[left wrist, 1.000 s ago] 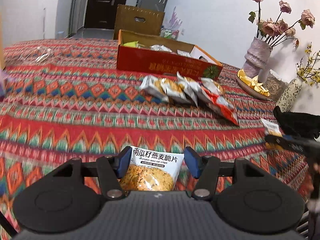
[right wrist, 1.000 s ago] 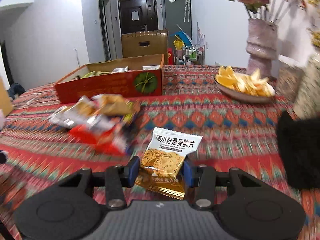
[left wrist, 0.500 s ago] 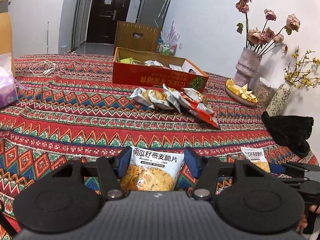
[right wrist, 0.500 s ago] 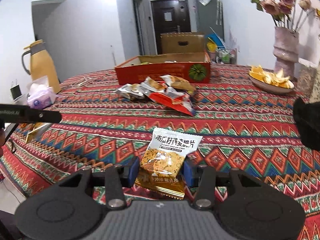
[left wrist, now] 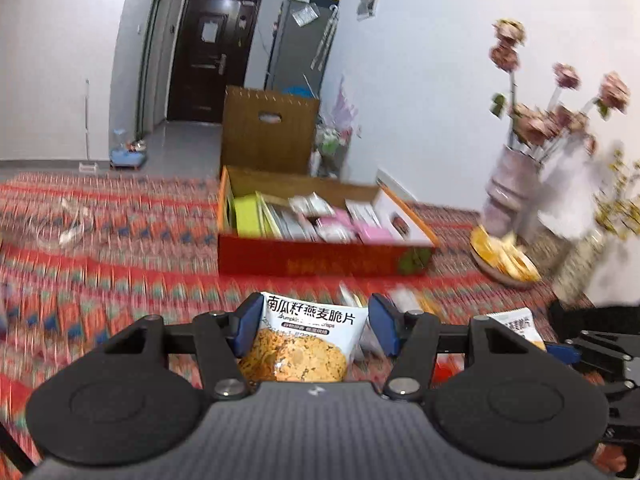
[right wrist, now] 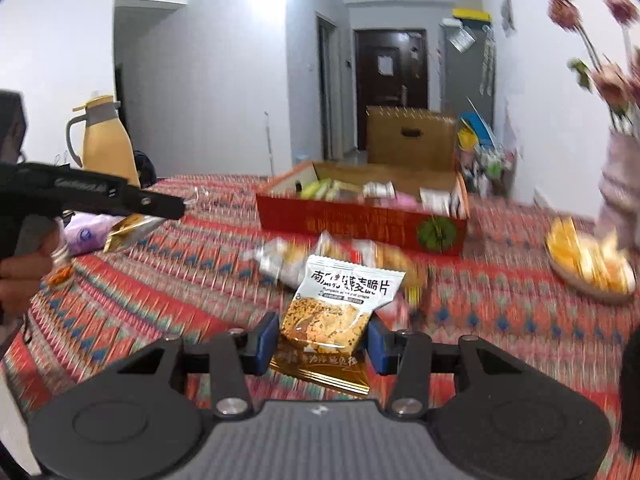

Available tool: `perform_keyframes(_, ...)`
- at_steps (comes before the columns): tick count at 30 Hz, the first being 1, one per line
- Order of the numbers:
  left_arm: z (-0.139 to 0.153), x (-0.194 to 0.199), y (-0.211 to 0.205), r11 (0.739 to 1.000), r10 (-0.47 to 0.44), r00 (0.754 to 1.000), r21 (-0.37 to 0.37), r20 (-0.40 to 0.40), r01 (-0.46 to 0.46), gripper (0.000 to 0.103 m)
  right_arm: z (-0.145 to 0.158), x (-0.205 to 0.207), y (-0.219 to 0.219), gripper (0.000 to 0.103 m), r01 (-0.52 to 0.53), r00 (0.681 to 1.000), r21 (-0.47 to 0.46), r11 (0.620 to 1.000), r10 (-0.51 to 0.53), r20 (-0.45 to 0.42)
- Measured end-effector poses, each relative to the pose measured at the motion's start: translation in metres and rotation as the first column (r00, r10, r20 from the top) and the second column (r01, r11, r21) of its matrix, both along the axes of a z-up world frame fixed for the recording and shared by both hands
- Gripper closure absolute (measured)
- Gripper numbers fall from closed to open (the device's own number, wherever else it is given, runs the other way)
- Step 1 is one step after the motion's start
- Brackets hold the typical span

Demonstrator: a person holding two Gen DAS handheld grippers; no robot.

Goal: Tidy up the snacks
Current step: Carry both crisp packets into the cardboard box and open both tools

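Both tools are closed on a packet: left gripper on one oat crisp packet, right gripper on another, both before red box. Box is partly filled; loose snack pile waits in front, approx. halfway.

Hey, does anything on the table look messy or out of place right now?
Yes. A loose pile of snack packets lies scattered on the tablecloth in front of the red box instead of inside it. Each gripper holds one oat crisp packet; nothing looks spilled or torn.
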State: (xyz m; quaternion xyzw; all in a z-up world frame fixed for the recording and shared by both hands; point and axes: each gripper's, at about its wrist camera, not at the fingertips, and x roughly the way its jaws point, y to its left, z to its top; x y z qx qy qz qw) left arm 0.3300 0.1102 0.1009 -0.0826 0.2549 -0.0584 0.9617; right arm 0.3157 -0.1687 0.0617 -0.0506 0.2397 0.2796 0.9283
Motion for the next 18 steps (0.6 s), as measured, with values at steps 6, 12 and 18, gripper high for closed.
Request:
perform_keyframes(6,0.007,0.105,0.013,0.999,0.014,1.000,-0.035,-0.009,-0.015,0.045,0.021,0.092,0.027,0.058,-0.033,0.999,-0.015,0.999,0.034,0.041)
perform_keyframes(12,-0.010,0.200,0.018,0.998,0.026,0.999,-0.059,-0.026,-0.027,0.045,0.020,0.193,0.059,0.058,-0.030,0.999,0.005,1.000,0.030,0.015)
perform_keyframes(18,-0.051,0.263,0.022,0.994,0.046,0.993,-0.091,-0.108,-0.055,0.045,-0.012,0.274,0.094,0.058,-0.011,0.997,-0.009,1.000,0.011,-0.079)
